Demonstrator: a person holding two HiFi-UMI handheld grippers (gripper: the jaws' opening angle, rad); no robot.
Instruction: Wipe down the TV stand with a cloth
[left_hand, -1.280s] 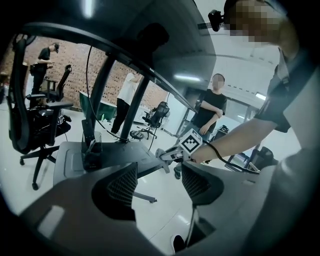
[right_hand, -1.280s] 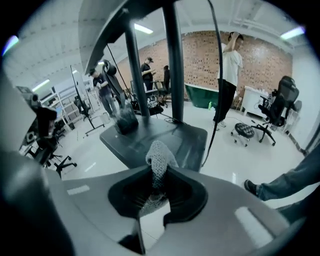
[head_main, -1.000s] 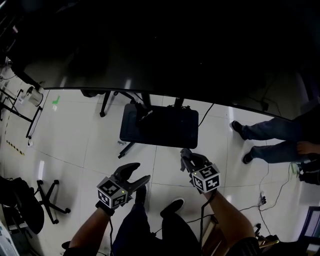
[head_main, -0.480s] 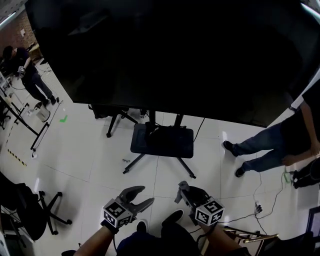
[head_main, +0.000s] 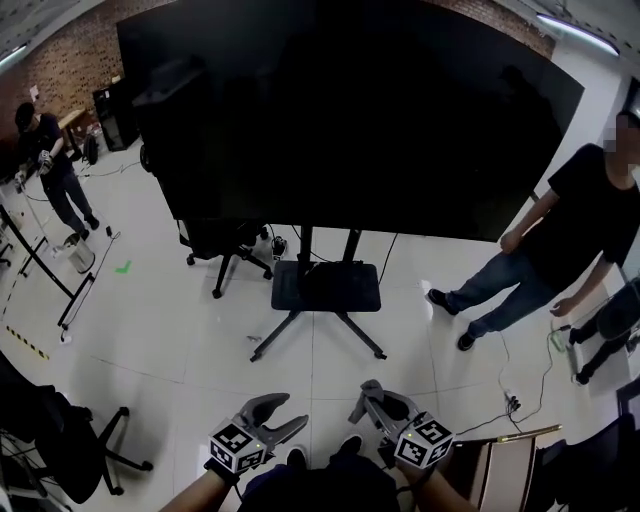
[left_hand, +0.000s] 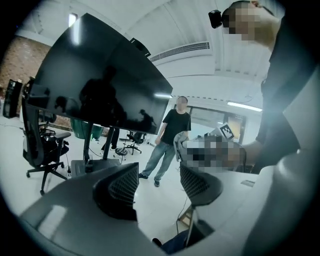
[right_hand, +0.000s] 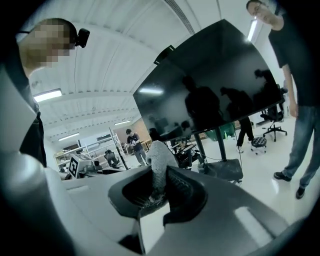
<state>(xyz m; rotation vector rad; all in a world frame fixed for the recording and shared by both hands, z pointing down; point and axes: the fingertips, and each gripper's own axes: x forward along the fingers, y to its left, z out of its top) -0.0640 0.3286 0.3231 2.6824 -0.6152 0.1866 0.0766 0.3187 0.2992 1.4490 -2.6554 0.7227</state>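
The TV stand (head_main: 325, 285) is a black shelf on splayed legs under a big dark screen (head_main: 340, 120), far ahead on the white floor. Both grippers are at the bottom edge of the head view, well short of it. My left gripper (head_main: 290, 412) is open with nothing between its jaws, which have just closed a little. In the left gripper view the left gripper (left_hand: 157, 177) points past the stand (left_hand: 80, 167). My right gripper (head_main: 362, 398) is shut on a grey cloth (right_hand: 159, 162), which sticks up between its pads (right_hand: 175, 185).
A person (head_main: 540, 250) stands right of the stand, another (head_main: 45, 150) far left. A black office chair (head_main: 215, 245) sits behind the stand's left leg, a second chair (head_main: 60, 440) at lower left. A wooden frame (head_main: 500, 455) and floor cables (head_main: 520, 385) lie at lower right.
The head view has lifted and pulled back, so the whole screen now shows and the stand looks smaller. Both grippers have slid to the bottom edge. The right one still holds the cloth.
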